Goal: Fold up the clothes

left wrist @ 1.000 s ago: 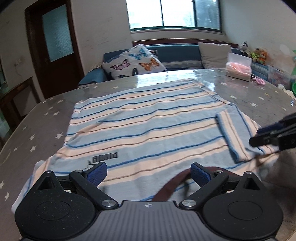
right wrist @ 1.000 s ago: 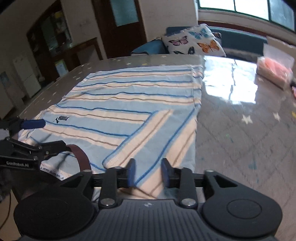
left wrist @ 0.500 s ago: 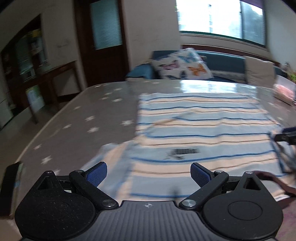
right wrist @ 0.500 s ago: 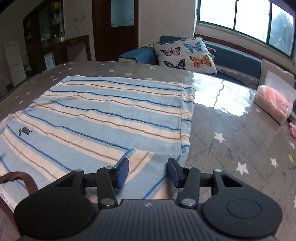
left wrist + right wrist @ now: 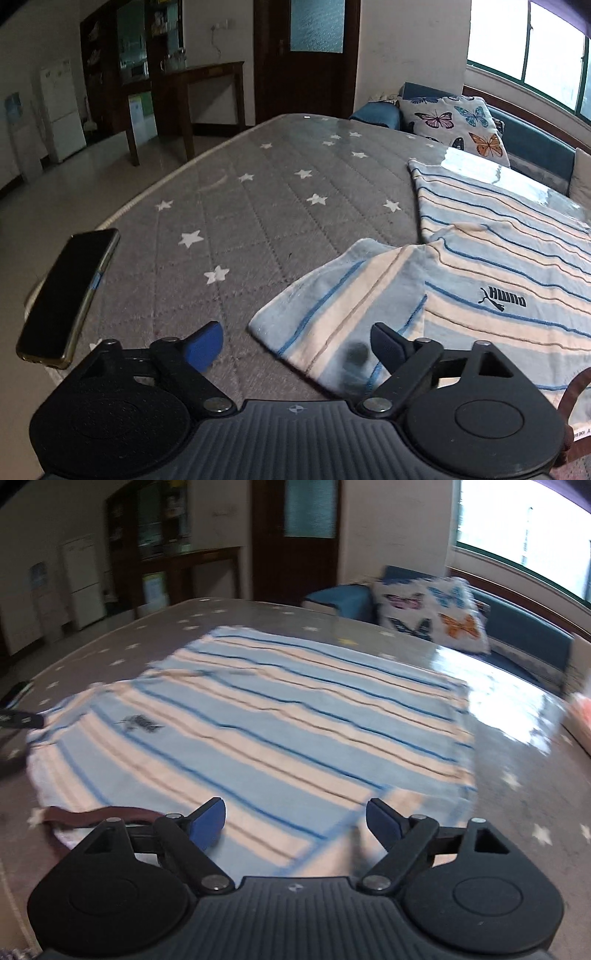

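Observation:
A light blue and cream striped T-shirt with a small dark logo lies flat on the grey star-patterned table. Its right sleeve is folded in over the body. Its left sleeve sticks out flat toward the left. My left gripper is open and empty, just in front of that sleeve's end. My right gripper is open and empty above the shirt's near edge by the brown collar. The left gripper's tip shows at the left edge of the right wrist view.
A black phone lies at the table's near left edge. A butterfly cushion sits on a blue sofa beyond the table. A dark door and a wooden side table stand farther back.
My left gripper has swung left from the collar to the left sleeve. My right gripper has let go of the right sleeve, opened wide and moved left along the near edge.

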A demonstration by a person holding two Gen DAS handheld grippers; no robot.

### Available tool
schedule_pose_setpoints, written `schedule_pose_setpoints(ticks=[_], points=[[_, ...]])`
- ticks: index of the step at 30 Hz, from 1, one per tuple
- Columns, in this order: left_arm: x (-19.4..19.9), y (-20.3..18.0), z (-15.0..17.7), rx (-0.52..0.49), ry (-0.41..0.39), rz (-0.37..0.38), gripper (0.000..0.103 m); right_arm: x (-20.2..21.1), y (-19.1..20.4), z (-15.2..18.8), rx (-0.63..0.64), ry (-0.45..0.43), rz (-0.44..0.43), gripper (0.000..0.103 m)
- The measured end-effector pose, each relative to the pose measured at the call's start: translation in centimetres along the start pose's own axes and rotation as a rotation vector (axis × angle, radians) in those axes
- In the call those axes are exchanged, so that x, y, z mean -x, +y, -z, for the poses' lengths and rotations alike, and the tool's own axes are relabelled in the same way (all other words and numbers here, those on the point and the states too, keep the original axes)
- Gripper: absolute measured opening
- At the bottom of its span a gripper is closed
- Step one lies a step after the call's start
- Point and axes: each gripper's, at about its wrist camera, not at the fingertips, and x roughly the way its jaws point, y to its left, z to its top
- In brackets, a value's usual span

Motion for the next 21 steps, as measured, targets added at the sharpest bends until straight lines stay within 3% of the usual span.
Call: schedule_pose_setpoints(ticks=[4, 11, 18, 21], points=[[-0.4, 0.8, 0.2, 0.030, 0.028, 0.029, 0.069, -0.9, 3.2, -1.2, 0.069, 0.001, -0.061, 0.091], [-0.6, 1.2, 0.0, 0.053, 0.025, 0.047, 0.069, -2.9, 8.6, -2.3, 0.183, 0.020, -0.137, 0.101], [-0.6, 1.6, 0.1, 0.057, 0.022, 0.070, 0.068, -5.1, 12.7, -3.1, 0.244, 0.042, -0.177, 0.103], [-0.6, 1.7, 0.0, 0.055, 0.015, 0.082, 0.058, -5.7, 14.3, -3.5, 0.262, 0.046, -0.203, 0.103]])
